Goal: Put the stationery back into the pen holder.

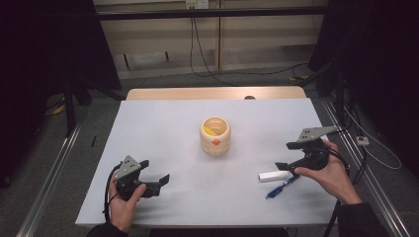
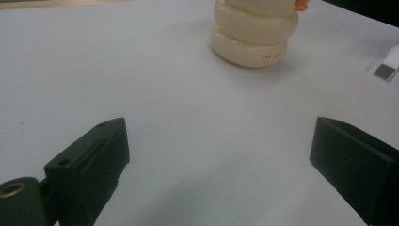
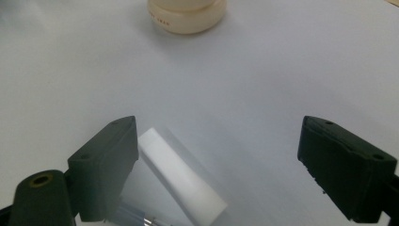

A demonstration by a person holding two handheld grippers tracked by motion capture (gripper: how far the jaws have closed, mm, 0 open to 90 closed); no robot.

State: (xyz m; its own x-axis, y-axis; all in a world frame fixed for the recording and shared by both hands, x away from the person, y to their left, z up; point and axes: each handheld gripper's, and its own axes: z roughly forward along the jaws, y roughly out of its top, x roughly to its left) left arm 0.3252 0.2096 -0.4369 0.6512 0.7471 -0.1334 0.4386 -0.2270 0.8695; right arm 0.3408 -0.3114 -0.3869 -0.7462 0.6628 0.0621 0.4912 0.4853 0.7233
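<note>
Light falls from above onto the white table [image 1: 163, 148], which glows evenly while the room around it sinks into near black on both sides. The high view is soft and a little grainy, with dim floor and wall behind. Short, faint shadows sit under the cream pot [image 1: 215, 136] and beside the left gripper [image 1: 154, 178]. In the left gripper view the black jaws blur close to the lens, and the pot [image 2: 254, 33] looks slightly washed out. In the right gripper view the white block [image 3: 181, 181] is smeared, perhaps by motion, and its edges melt into the tabletop.
</note>
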